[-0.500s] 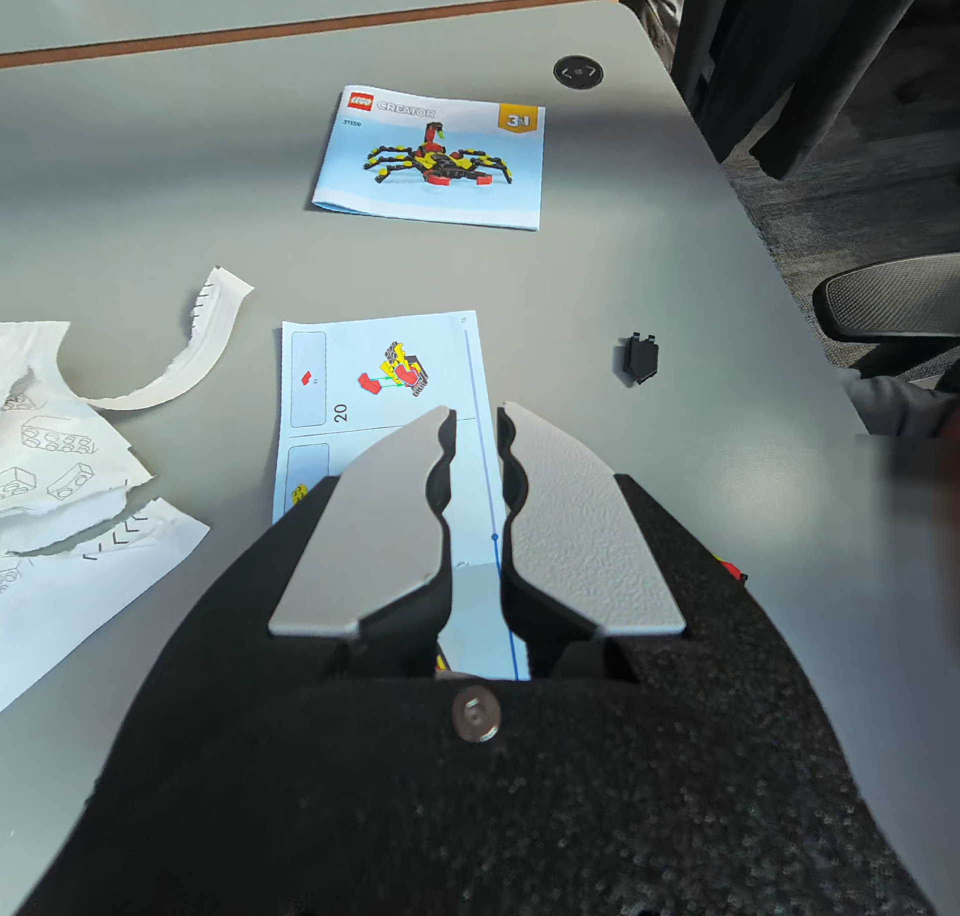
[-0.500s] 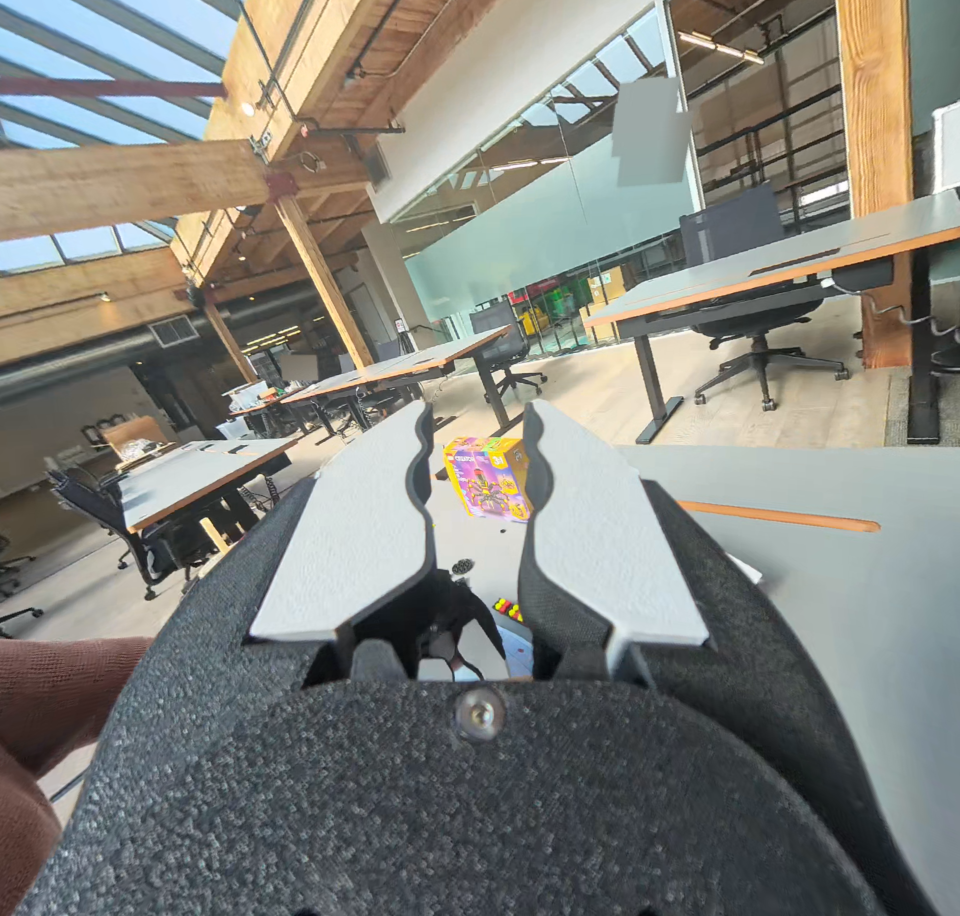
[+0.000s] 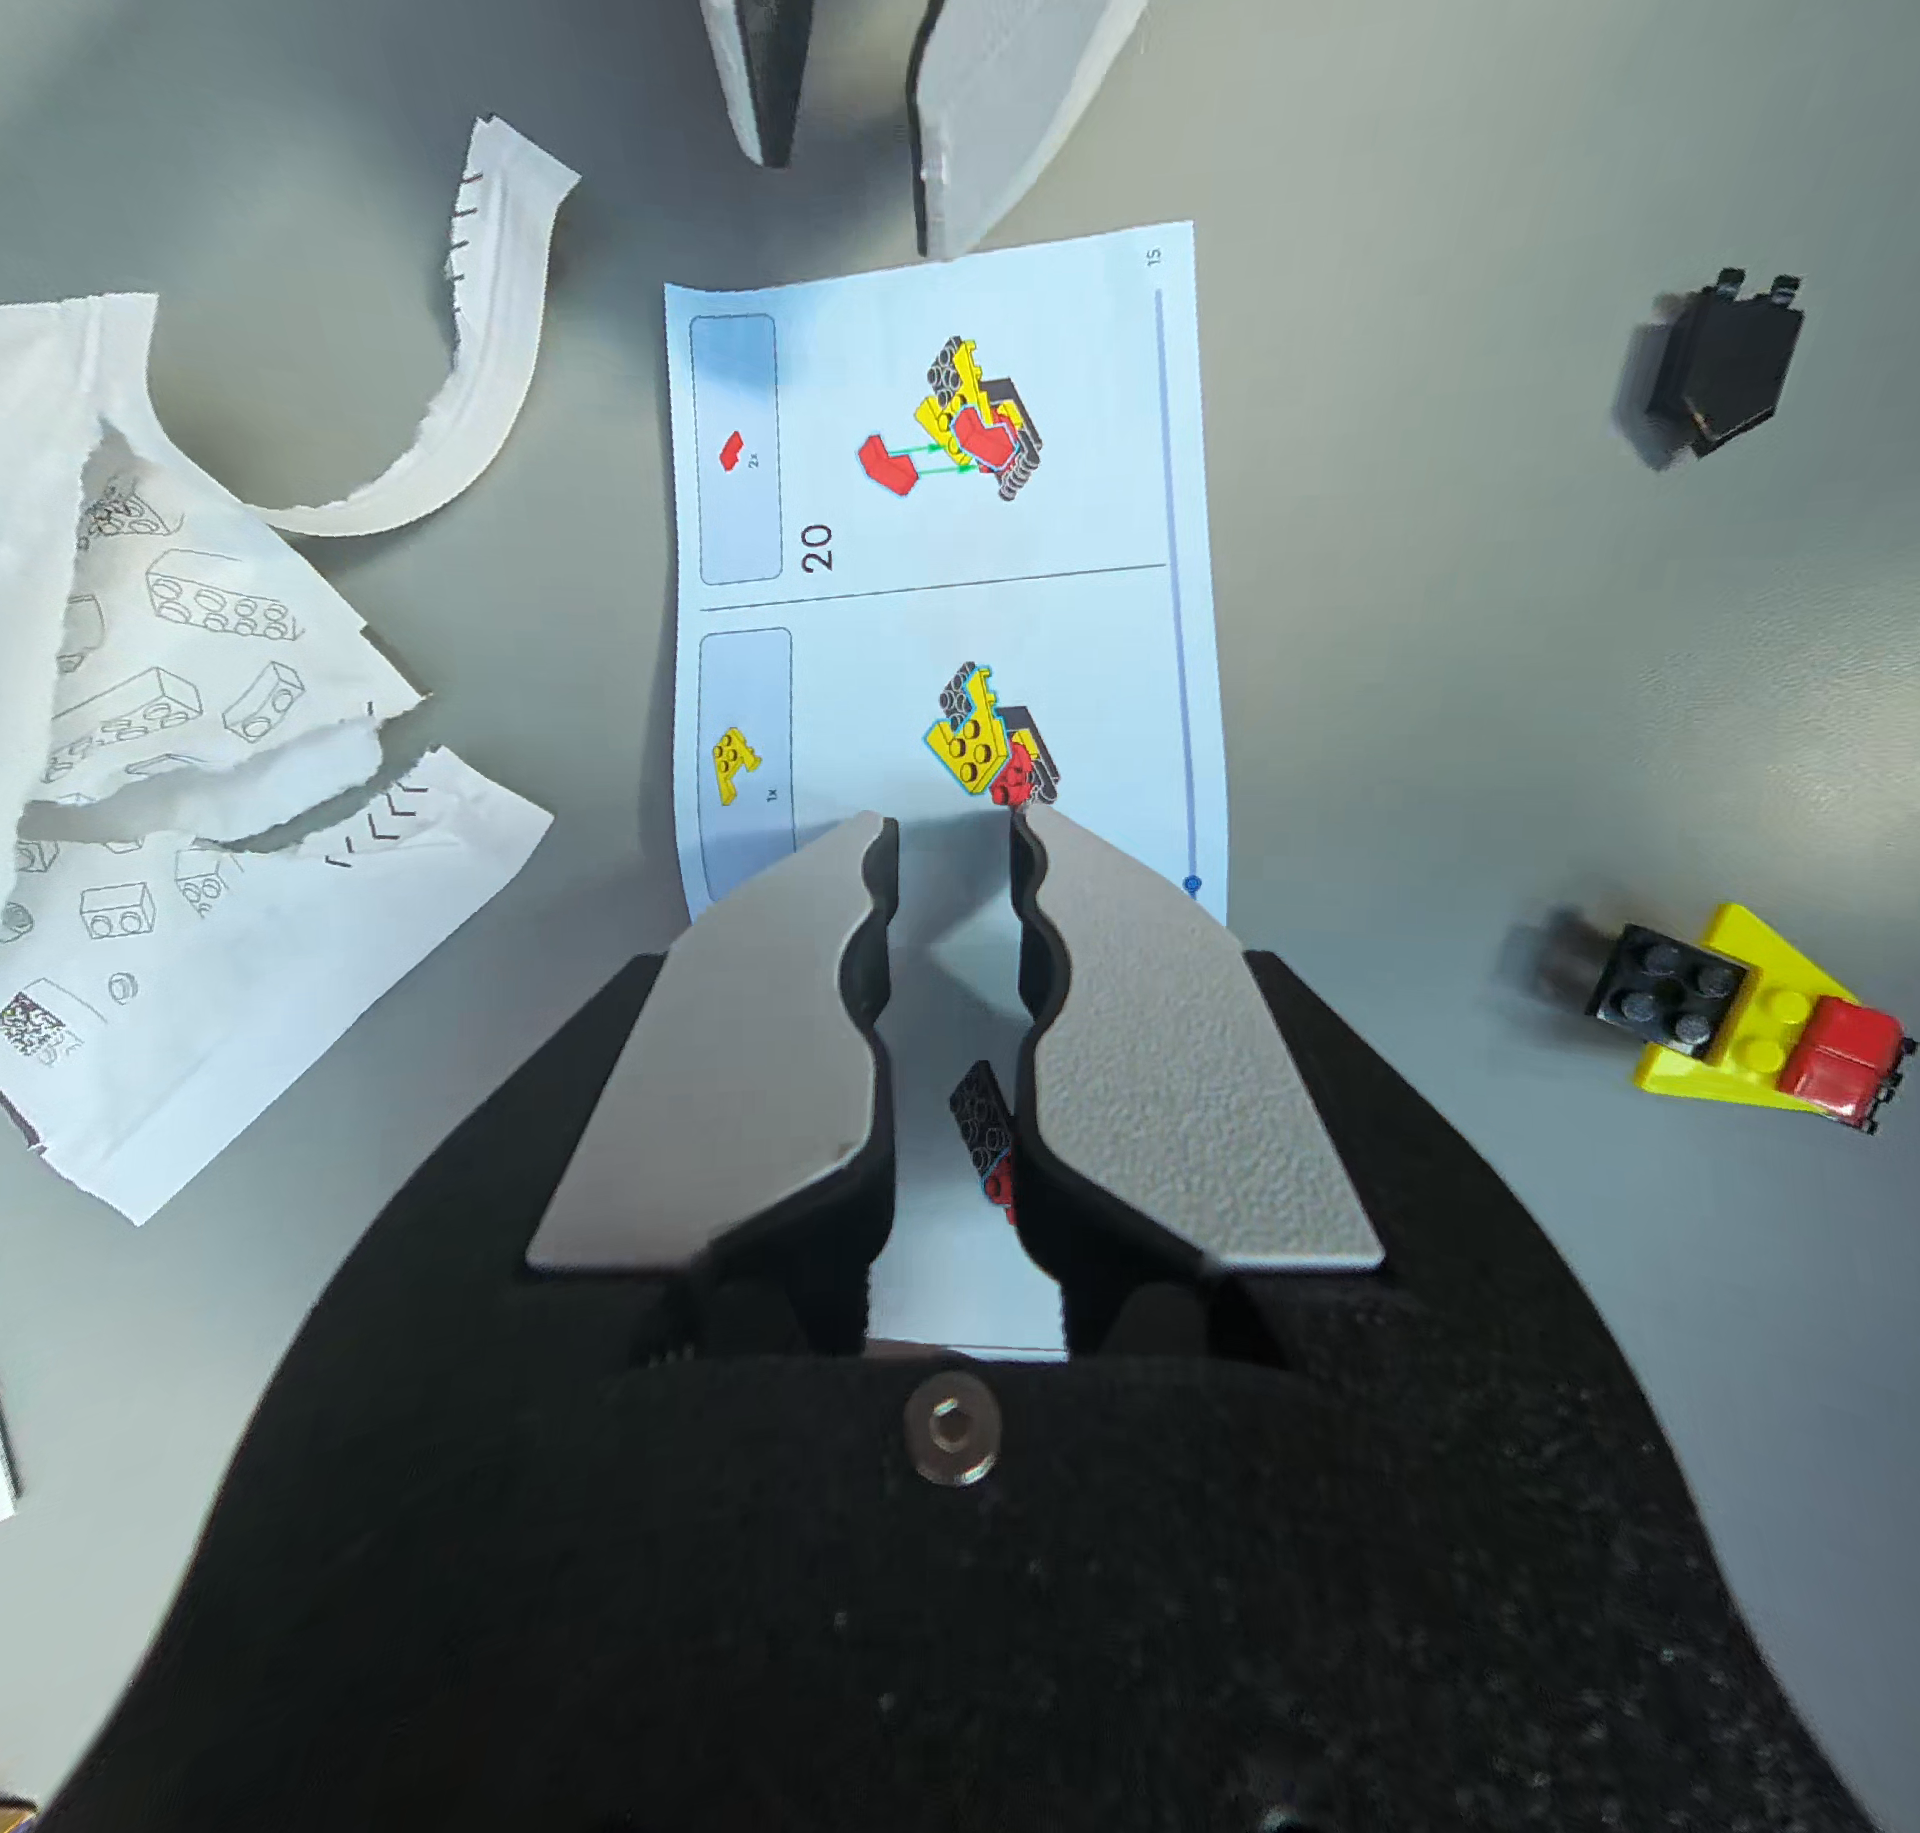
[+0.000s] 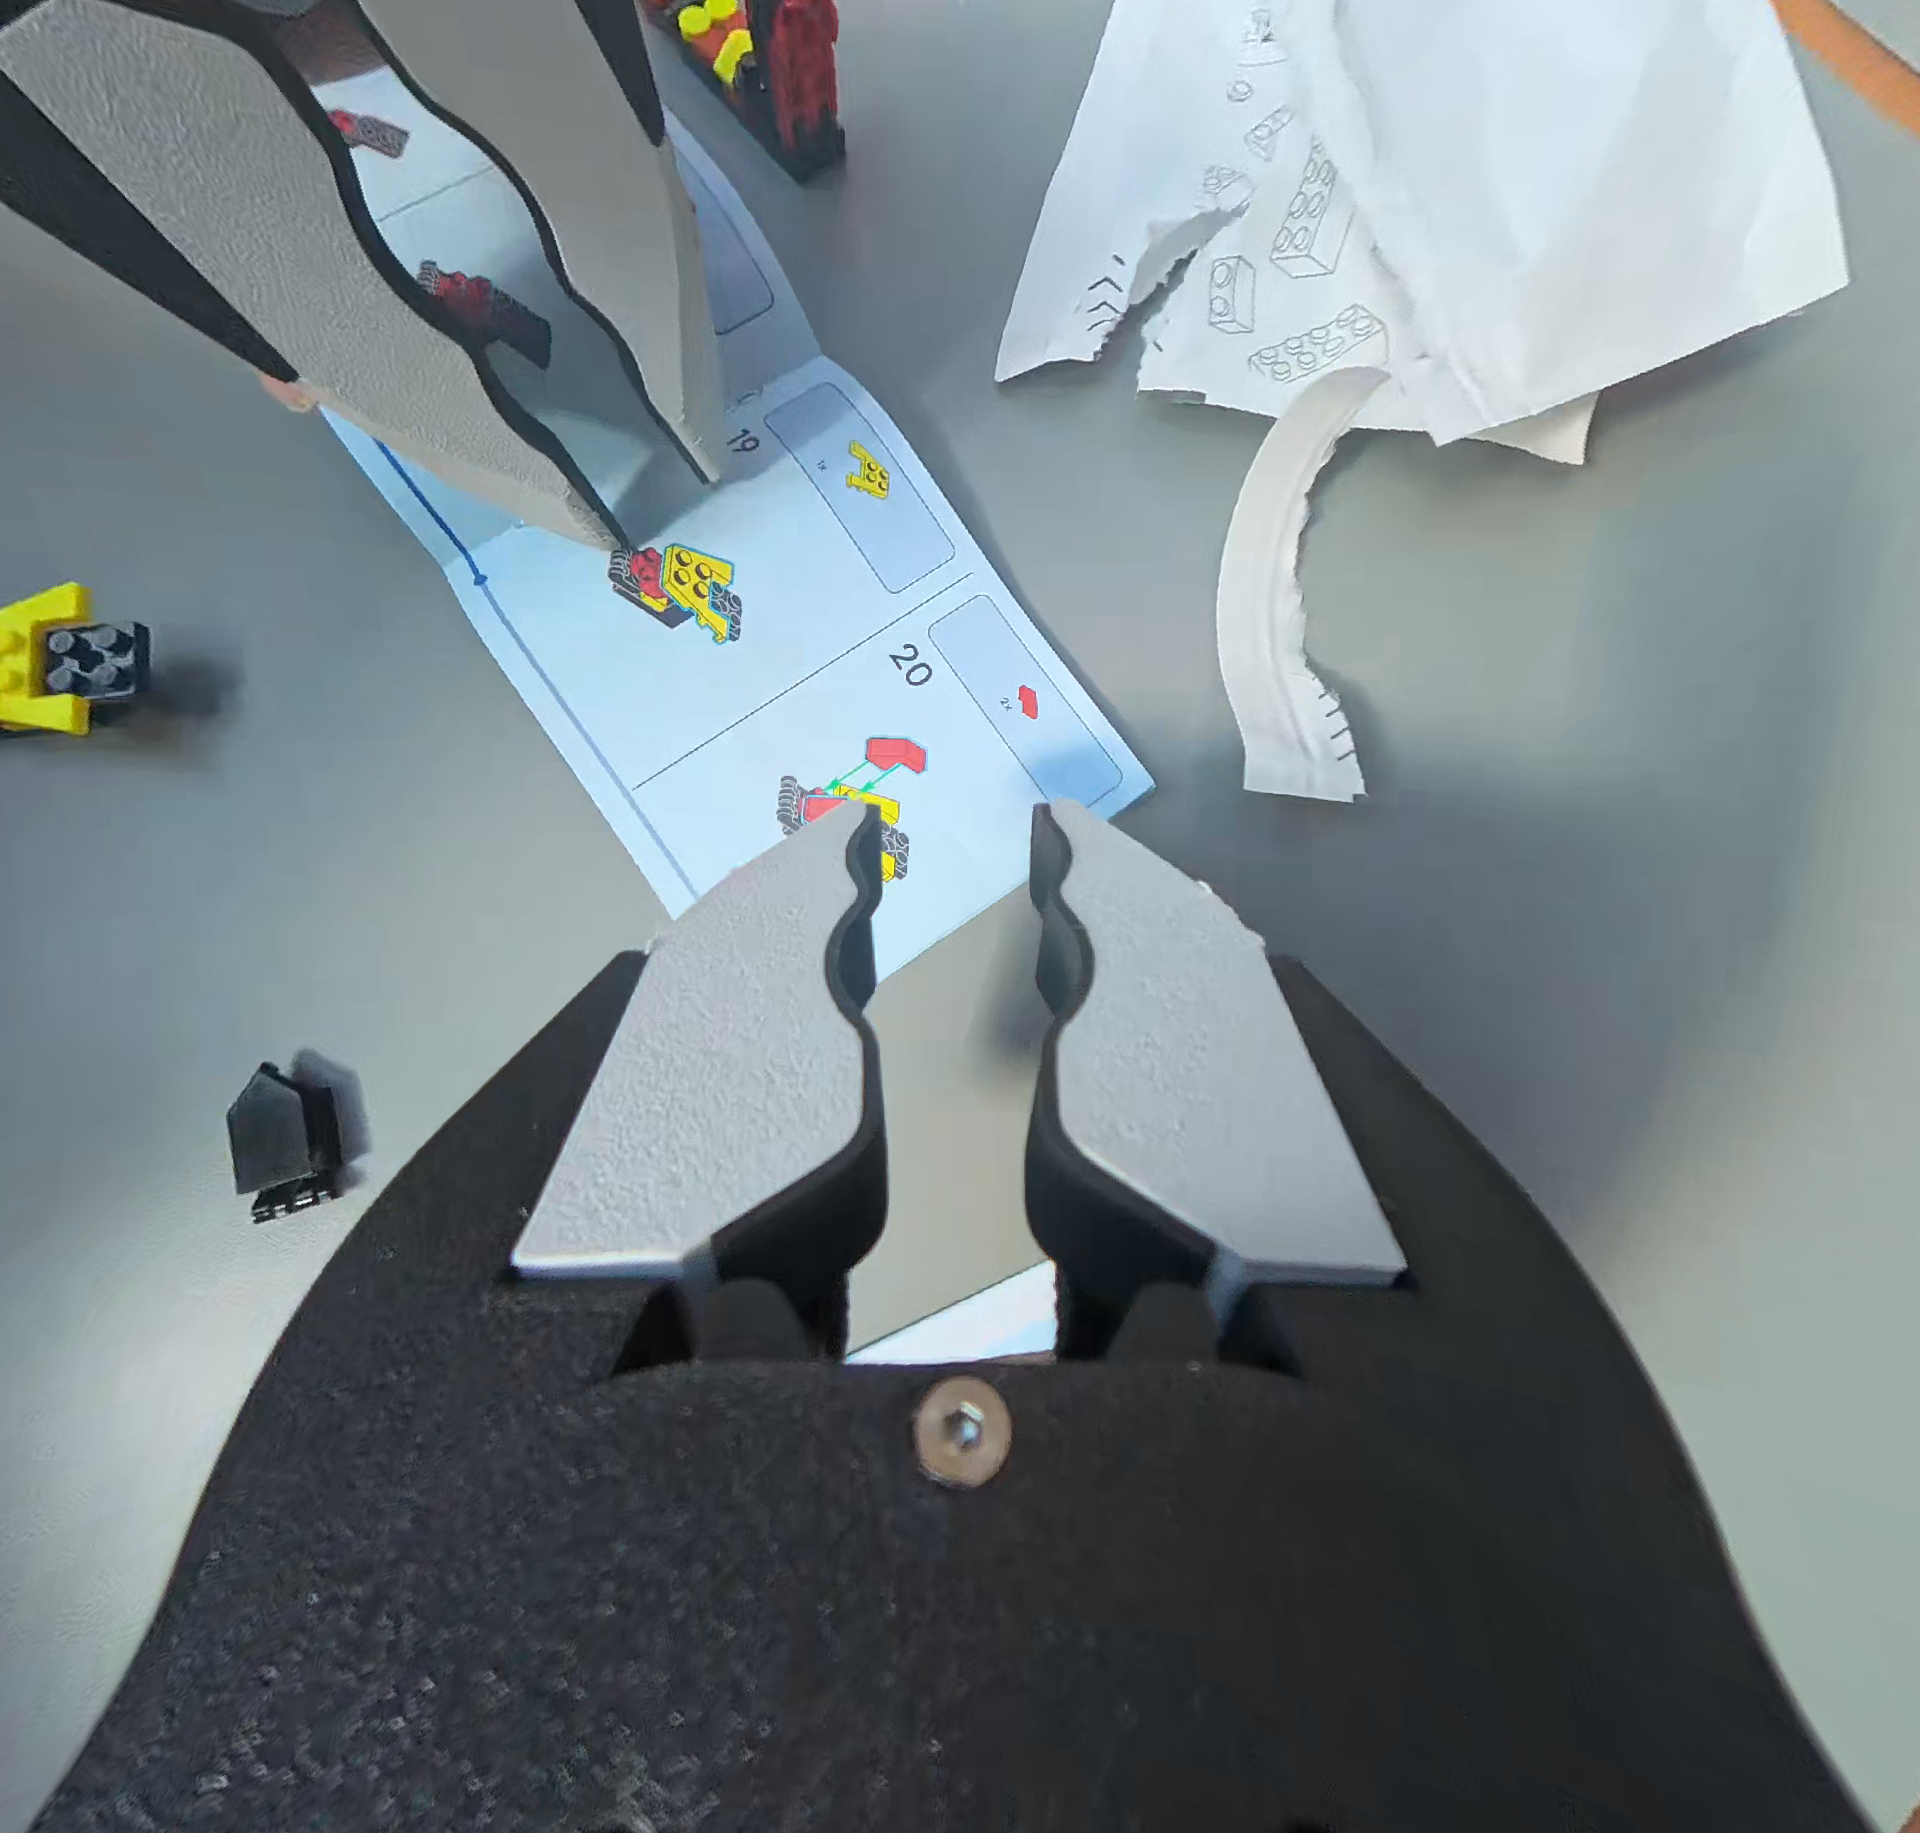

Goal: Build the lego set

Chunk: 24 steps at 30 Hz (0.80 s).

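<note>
Left wrist view: grey table (image 3: 1507,640) fills frame. Torn white bag (image 3: 208,744) at 9 o'clock, torn strip (image 3: 457,401) at 10. Blue instruction sheet (image 3: 935,557) lies flat at centre, under both grippers. Left gripper (image 3: 951,827) above sheet's near end, jaws slightly apart, empty. Right gripper (image 3: 852,162) enters at 12 o'clock, jaws slightly apart, empty. Yellow-black-red lego build (image 3: 1756,1025) at 3 o'clock, well clear of sheet. Small black piece (image 3: 1714,370) at 2 o'clock.

Right wrist view: second red-yellow-black build (image 4: 758,38) at 11 o'clock.
</note>
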Motion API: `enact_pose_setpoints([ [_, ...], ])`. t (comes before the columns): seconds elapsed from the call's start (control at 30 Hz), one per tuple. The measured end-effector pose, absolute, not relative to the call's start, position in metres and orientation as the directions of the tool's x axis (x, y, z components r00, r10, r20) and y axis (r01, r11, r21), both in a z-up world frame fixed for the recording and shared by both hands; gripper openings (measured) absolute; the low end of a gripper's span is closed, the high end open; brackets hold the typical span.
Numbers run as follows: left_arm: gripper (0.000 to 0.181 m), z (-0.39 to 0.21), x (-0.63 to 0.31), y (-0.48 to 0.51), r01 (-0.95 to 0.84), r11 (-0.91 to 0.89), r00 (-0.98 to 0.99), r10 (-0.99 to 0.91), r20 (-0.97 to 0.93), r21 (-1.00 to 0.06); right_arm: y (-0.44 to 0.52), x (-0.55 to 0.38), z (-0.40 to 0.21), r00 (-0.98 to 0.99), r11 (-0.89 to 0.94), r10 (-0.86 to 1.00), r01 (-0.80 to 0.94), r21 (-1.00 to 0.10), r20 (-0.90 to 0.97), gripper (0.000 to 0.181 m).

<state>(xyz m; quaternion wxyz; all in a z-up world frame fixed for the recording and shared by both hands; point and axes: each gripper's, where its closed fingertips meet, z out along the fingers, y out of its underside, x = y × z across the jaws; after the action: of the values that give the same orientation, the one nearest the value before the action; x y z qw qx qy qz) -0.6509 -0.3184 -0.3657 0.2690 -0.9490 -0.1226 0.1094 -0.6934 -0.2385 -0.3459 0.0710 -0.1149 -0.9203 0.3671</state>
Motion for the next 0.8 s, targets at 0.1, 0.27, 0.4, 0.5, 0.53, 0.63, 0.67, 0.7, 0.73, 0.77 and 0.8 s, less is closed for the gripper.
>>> enact_pose_setpoints([
  [0.1,0.017,-0.369,-0.648,-0.314,0.167,-0.82,0.95,0.283,-0.133,-0.548,-0.238,-0.695,-0.357,-0.981,0.754,0.177,0.08,-0.652,0.084,0.026],
  [0.27,0.01,-0.375,-0.64,-0.312,0.181,-0.823,0.966,0.25,-0.057,-0.539,-0.244,-0.695,-0.375,-0.988,0.784,0.115,0.024,-0.621,0.108,0.029],
  [0.4,0.006,-0.375,-0.64,-0.313,0.172,-0.834,0.972,0.23,-0.047,-0.524,-0.25,-0.71,-0.37,-0.981,0.77,0.135,0.016,-0.638,0.138,0.034],
  [0.5,0.003,-0.376,-0.641,-0.313,0.162,-0.843,0.973,0.222,-0.058,-0.512,-0.249,-0.719,-0.374,-0.982,0.787,0.142,0.038,-0.616,0.121,0.04],
  [0.53,0.003,-0.376,-0.641,-0.313,0.161,-0.844,0.974,0.221,-0.057,-0.511,-0.249,-0.72,-0.374,-0.984,0.786,0.136,0.035,-0.617,0.117,0.04],
  [0.63,0.002,-0.376,-0.642,-0.313,0.163,-0.843,0.974,0.221,-0.055,-0.513,-0.25,-0.716,-0.375,-0.99,0.785,0.119,0.049,-0.617,0.073,0.033],
  [0.67,0.001,-0.376,-0.642,-0.313,0.162,-0.841,0.974,0.222,-0.055,-0.516,-0.25,-0.715,-0.375,-0.992,0.785,0.111,0.046,-0.618,0.067,0.031],
  [0.7,0.001,-0.376,-0.643,-0.313,0.163,-0.839,0.973,0.223,-0.054,-0.519,-0.25,-0.715,-0.375,-0.992,0.784,0.109,0.043,-0.619,0.069,0.031],
  [0.73,0.001,-0.376,-0.643,-0.313,0.165,-0.837,0.973,0.224,-0.052,-0.522,-0.25,-0.716,-0.375,-0.991,0.784,0.112,0.043,-0.619,0.074,0.032],
  [0.77,0.001,-0.376,-0.643,-0.313,0.165,-0.835,0.973,0.224,-0.051,-0.525,-0.25,-0.719,-0.375,-0.988,0.783,0.123,0.041,-0.62,0.089,0.037],
  [0.8,0.001,-0.376,-0.643,-0.313,0.165,-0.833,0.973,0.224,-0.049,-0.527,-0.249,-0.724,-0.374,-0.983,0.781,0.144,0.043,-0.622,0.112,0.038],
])
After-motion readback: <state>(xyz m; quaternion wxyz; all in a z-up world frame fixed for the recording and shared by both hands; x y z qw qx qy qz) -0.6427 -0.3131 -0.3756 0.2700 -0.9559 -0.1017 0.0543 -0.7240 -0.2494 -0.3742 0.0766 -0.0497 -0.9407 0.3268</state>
